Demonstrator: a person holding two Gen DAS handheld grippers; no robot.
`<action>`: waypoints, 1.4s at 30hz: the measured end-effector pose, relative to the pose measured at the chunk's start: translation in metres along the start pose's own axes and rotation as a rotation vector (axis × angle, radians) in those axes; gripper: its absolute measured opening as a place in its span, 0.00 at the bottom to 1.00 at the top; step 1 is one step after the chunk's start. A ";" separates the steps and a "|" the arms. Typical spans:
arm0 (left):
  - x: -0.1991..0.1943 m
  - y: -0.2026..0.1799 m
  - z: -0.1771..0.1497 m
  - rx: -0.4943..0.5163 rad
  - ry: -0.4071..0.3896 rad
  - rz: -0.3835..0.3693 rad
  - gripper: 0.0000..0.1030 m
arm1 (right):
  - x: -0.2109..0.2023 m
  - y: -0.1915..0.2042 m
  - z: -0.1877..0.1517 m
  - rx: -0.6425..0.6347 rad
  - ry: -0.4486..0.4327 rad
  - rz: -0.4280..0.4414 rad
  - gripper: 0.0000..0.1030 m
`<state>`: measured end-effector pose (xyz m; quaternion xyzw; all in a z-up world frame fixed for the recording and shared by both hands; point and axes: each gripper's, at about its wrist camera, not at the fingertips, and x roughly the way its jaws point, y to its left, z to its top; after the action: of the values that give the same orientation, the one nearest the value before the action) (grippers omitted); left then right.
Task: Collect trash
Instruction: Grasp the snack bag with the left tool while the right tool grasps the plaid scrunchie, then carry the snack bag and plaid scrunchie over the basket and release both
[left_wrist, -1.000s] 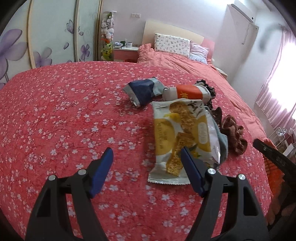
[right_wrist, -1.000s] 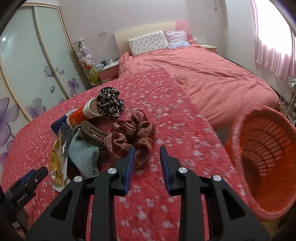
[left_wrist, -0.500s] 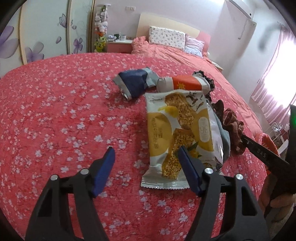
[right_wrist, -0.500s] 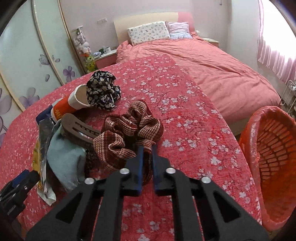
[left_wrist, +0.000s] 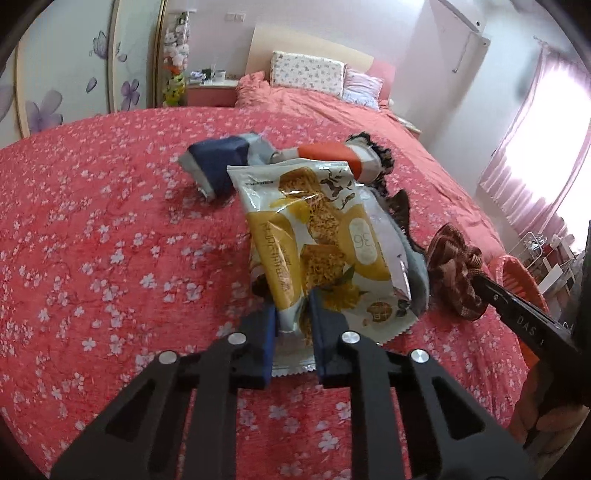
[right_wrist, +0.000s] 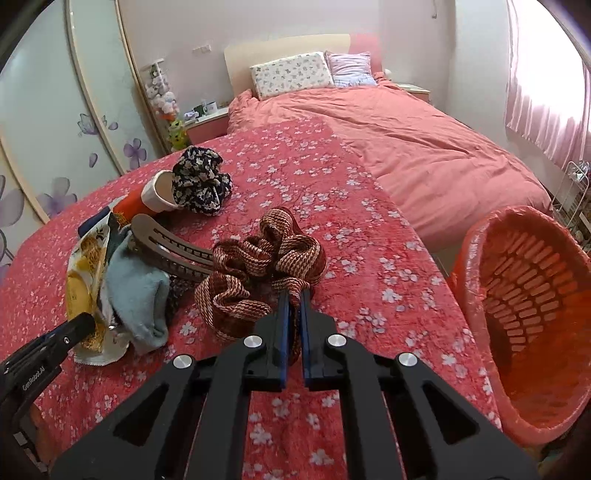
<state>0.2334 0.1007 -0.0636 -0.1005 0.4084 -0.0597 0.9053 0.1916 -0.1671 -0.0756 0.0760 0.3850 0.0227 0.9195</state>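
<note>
A: What has the left gripper (left_wrist: 293, 314) got?

B: Its blue fingers are clamped on the near end of the yellow snack wrapper (left_wrist: 321, 236). The crimped bottom edge of the pack sits between the jaws, and the rest rises away from them, tilted up off the red floral bedspread (left_wrist: 92, 229) and crumpled along its middle.

A: How does the wrapper look?

B: Glossy, white and yellow, printed with noodle-like blocks and a "36" in a pale circle. Its far end leans toward the navy packet (left_wrist: 218, 162) and the orange-and-white tube (left_wrist: 332, 153) lying just beyond it.

A: And the right gripper (right_wrist: 293, 325)?

B: Pinched tight on the brown checked scrunchie (right_wrist: 258, 266). A fold of the fabric is caught between the fingers, the gap nearly gone; the bulk of the scrunchie bunches up just ahead of them.

A: What surrounds it?

B: To its left, touching it, a brown hair clip (right_wrist: 170, 243) rests on a pale blue cloth (right_wrist: 136, 291), with the snack wrapper (right_wrist: 85, 280) beyond that. Farther out lies a dark floral scrunchie (right_wrist: 199, 181) against the tube's end.

A: And the basket?

B: The orange slatted basket (right_wrist: 528, 295) stands off the bedspread's right edge, beside the bed, its opening facing the camera.
</note>
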 end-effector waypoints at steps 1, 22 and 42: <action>-0.003 0.000 0.000 0.001 -0.009 -0.002 0.15 | -0.002 -0.001 0.001 0.001 -0.004 0.001 0.05; -0.072 -0.037 0.013 0.082 -0.098 -0.016 0.12 | -0.083 -0.023 0.003 0.033 -0.199 0.007 0.05; -0.076 -0.163 0.002 0.257 -0.094 -0.181 0.12 | -0.143 -0.113 -0.012 0.177 -0.368 -0.177 0.06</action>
<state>0.1809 -0.0428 0.0303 -0.0226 0.3440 -0.1880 0.9197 0.0807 -0.2920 -0.0010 0.1255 0.2162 -0.1061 0.9624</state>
